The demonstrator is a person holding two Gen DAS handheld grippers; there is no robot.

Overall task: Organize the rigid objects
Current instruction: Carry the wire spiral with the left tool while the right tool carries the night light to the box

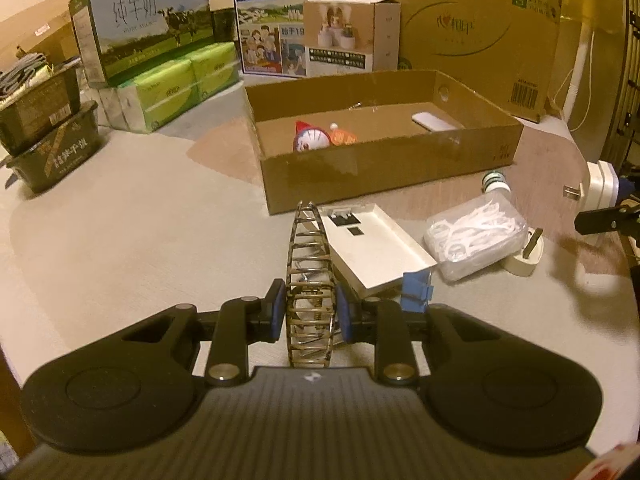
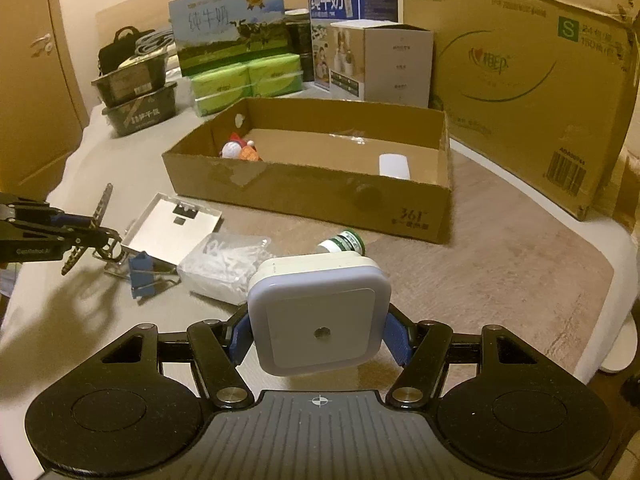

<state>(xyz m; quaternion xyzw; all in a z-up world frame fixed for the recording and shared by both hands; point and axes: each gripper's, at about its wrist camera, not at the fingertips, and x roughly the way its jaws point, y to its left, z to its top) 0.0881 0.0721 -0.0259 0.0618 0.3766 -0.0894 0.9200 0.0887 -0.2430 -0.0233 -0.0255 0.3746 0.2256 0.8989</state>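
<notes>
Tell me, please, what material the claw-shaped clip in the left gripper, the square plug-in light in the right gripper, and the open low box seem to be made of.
Hair claw clip: probably hard plastic, glossy, mottled brown pattern; a metal spring shows inside.
Night light: smooth matte white plastic, with a translucent-looking rim.
Open box: brown corrugated cardboard, with shiny tape patches on its wall.
</notes>
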